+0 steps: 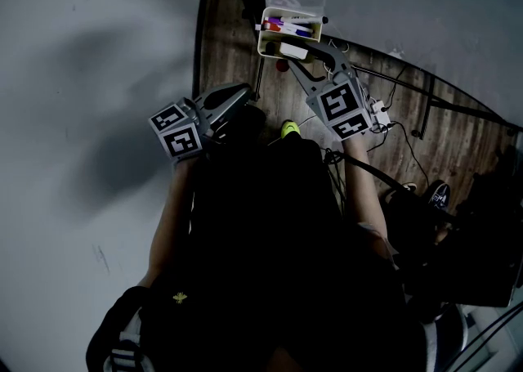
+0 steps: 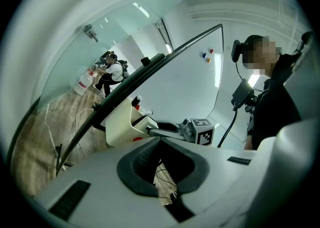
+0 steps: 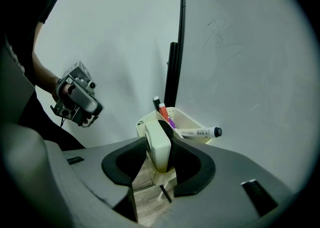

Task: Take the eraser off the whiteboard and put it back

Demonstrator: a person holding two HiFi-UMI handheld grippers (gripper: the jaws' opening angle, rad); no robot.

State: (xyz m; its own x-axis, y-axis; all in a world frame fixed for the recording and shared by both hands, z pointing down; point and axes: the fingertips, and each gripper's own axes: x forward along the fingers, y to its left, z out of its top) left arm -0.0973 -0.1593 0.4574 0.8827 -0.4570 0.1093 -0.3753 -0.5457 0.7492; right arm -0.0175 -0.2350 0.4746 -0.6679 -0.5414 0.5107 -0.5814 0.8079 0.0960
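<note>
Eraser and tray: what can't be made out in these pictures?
- Right gripper view: the lower end of the eraser is hidden by the pads of the right gripper. Whether it touches the tray cannot be told.
- Head view: the eraser is small, dark and largely covered by the jaws.
- Right gripper view: the print on the marker is too small to read.
- Left gripper view: the tray's own wall hides its inside.

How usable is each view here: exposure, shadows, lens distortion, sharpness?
Head view: underexposed, dark clothing loses detail, soft shadows on the grey surface at left. Left gripper view: bright, fisheye bends the whiteboard frame. Right gripper view: dim, dark corners, eraser sharp.
</note>
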